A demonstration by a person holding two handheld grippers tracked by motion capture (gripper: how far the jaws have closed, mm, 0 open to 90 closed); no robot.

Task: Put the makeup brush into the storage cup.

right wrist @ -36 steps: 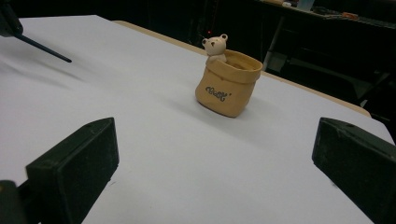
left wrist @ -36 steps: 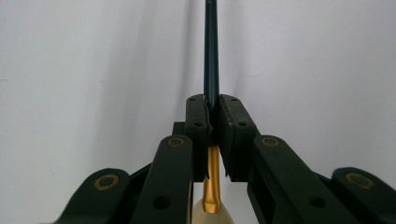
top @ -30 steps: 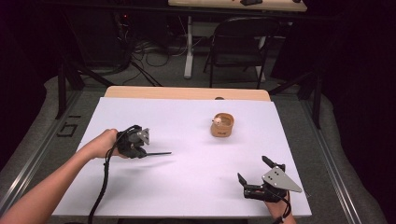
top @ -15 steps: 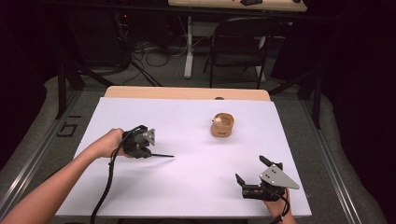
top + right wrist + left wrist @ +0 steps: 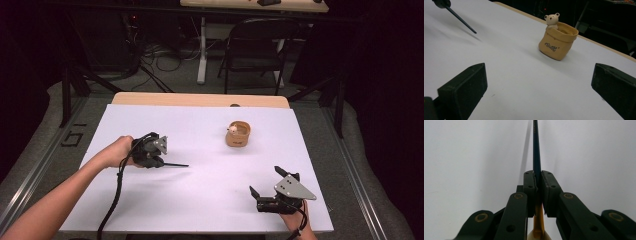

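My left gripper (image 5: 162, 163) lies low over the left of the white table, jaws pointing right, shut on a thin dark pencil (image 5: 176, 164). In the left gripper view the pads (image 5: 530, 182) clamp the pencil (image 5: 536, 150), whose dark shaft runs forward over the table and whose orange part and cream end show behind the jaws. A tan sack-shaped pot with a small bear on its rim (image 5: 238, 134) stands upright at the far middle-right. My right gripper (image 5: 265, 181) rests near the front right edge, open and holding nothing; its view faces the pot (image 5: 557, 41) and the pencil tip (image 5: 461, 20).
A white sheet (image 5: 210, 210) covers the table, with a wooden strip (image 5: 200, 99) along the far edge. A dark folding chair (image 5: 255, 50) and cables stand on the floor beyond. The left gripper's cable (image 5: 116, 200) trails to the front edge.
The left gripper has shifted slightly to the right with the pencil in it. The right gripper has kept still.
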